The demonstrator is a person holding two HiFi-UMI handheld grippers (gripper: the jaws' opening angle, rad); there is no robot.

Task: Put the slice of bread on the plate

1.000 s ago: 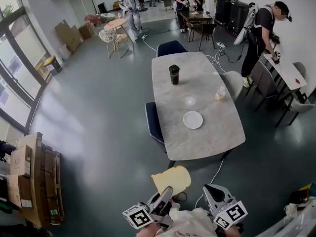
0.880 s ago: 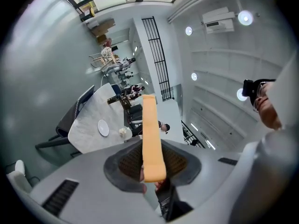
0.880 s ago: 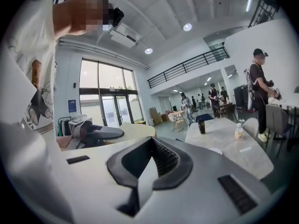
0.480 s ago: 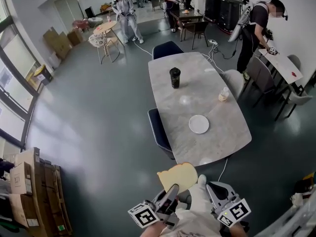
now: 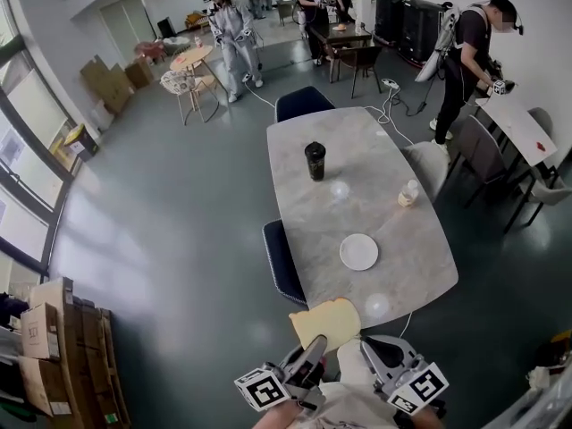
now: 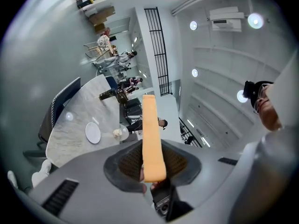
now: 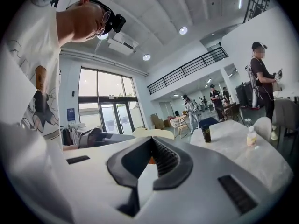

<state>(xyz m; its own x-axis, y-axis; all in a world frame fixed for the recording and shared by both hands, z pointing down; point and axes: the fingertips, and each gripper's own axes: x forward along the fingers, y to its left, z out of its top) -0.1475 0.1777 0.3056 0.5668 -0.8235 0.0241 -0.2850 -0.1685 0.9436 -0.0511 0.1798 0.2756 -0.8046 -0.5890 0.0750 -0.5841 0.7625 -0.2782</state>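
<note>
The head view shows the pale, tan-crusted slice of bread [image 5: 325, 323] face-up and flat, sticking out ahead of the left gripper [image 5: 313, 350] just off the near end of the long grey marble tabletop [image 5: 357, 186]. The round white plate [image 5: 358, 251] lies on that tabletop beyond the bread, apart from it, with a dark lidded cup [image 5: 315, 160] and a small clear bottle [image 5: 408, 193] farther along. The left gripper view gives what the head view lacks: the slice edge-on, its near end pinched between the two dark ribbed pads of the gripper, which are closed narrowly onto it. The right gripper [image 5: 372, 349] is beside the left one. In its own view its jaws meet at the tips with nothing between them, and the bread's rounded top shows just past them.
</note>
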